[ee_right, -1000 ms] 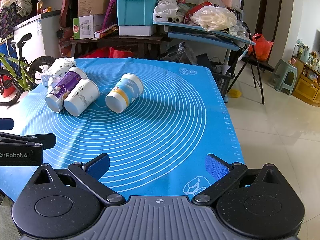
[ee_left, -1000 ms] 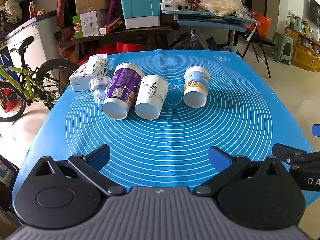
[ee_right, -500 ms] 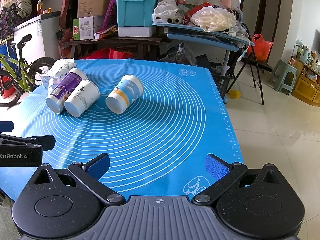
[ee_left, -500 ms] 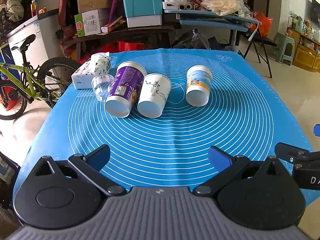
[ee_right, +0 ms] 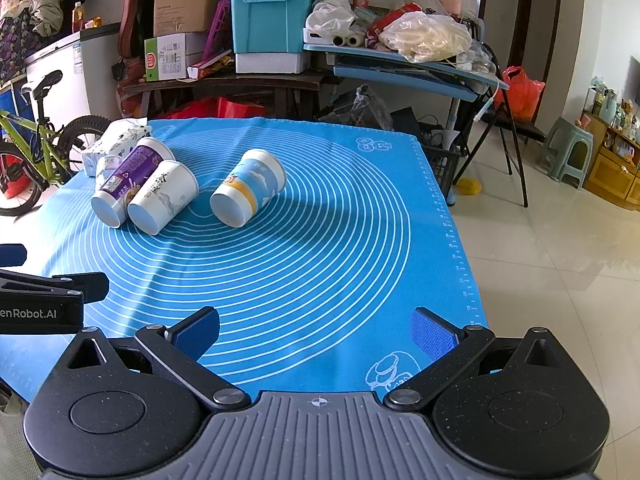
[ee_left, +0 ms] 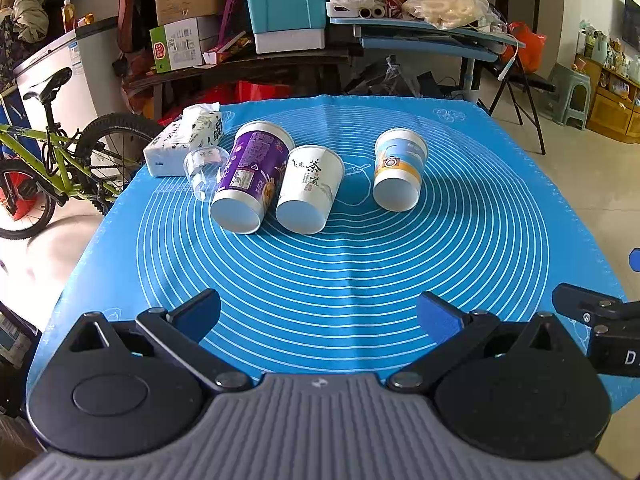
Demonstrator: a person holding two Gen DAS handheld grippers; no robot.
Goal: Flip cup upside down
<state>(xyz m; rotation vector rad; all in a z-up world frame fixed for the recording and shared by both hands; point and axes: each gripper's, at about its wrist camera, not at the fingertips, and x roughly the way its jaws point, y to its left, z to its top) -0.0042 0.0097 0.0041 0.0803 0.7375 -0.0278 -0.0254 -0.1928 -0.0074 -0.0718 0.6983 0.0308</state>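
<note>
Three paper cups lie on their sides on the blue mat (ee_left: 360, 280), bases toward me: a purple cup (ee_left: 250, 174), a white cup with black characters (ee_left: 310, 188) touching it, and a blue-and-orange cup (ee_left: 398, 168) apart to the right. A small clear cup (ee_left: 204, 170) lies left of the purple one. In the right wrist view the purple cup (ee_right: 128, 178), the white cup (ee_right: 164, 196) and the blue-and-orange cup (ee_right: 248, 186) show at the left. My left gripper (ee_left: 318, 314) and right gripper (ee_right: 314, 330) are open, empty, and well short of the cups.
A tissue pack (ee_left: 182, 140) lies at the mat's far left corner. A green bicycle (ee_left: 44, 160) stands left of the table. Cluttered shelves and a teal bin (ee_left: 286, 0) are behind. The mat's right edge (ee_right: 452, 240) drops to tiled floor.
Both grippers have drifted slightly forward and upward, so the cups sit a little lower in the views. Nothing was grasped; the cups have not moved.
</note>
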